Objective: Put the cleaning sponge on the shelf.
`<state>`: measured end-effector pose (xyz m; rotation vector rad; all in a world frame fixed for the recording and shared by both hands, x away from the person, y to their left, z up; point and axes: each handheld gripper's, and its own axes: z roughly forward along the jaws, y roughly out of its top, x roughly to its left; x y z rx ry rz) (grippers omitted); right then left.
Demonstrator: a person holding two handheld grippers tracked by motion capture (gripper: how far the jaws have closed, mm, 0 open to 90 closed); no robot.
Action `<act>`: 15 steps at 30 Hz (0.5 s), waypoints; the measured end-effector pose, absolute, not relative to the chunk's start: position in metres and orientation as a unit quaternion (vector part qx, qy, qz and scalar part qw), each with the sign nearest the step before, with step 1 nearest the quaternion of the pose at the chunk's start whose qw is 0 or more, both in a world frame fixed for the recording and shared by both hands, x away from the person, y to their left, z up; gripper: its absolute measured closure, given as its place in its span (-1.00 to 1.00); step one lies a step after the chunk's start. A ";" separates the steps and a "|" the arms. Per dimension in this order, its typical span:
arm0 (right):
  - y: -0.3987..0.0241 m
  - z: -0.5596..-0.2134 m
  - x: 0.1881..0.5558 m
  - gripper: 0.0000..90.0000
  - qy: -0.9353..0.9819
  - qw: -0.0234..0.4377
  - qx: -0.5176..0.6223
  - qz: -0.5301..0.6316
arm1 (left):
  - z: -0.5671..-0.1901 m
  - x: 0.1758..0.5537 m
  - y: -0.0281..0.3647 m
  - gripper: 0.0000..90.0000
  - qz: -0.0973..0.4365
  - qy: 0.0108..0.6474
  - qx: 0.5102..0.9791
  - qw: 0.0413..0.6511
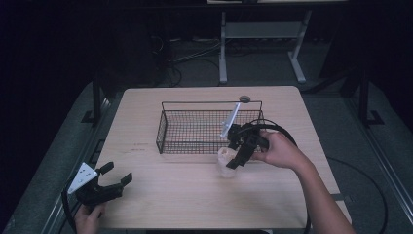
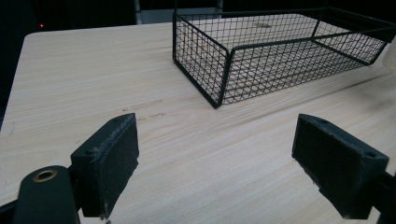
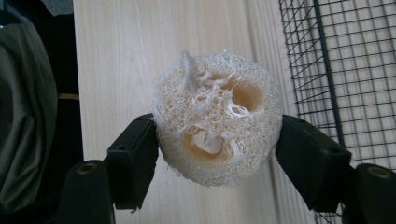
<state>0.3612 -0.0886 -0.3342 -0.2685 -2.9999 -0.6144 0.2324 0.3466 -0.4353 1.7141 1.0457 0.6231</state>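
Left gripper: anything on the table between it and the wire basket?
No. In the left gripper view, bare wood runs from the open left gripper to the wire basket.

The left gripper (image 2: 215,168) hangs low over the wooden table (image 2: 93,79), its jaws spread wide with bare tabletop between them. Beyond them stands a black wire basket (image 2: 224,74), its near corner closest to the gripper.

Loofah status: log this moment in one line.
right tongs: shut on loofah | left tongs: open | wire basket: empty
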 end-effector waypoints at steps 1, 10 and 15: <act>-0.089 -0.333 0.362 -0.33 -0.975 0.033 -0.089 -0.200 | -0.435 0.232 0.347 -0.69 0.258 0.433 0.707 0.497; -0.094 -0.323 0.371 -0.33 -0.976 0.026 -0.096 -0.194 | -0.435 0.233 0.347 -0.69 0.257 0.432 0.708 0.496; -0.095 -0.317 0.376 -0.33 -0.974 0.024 -0.100 -0.203 | -0.436 0.233 0.346 -0.69 0.256 0.433 0.708 0.497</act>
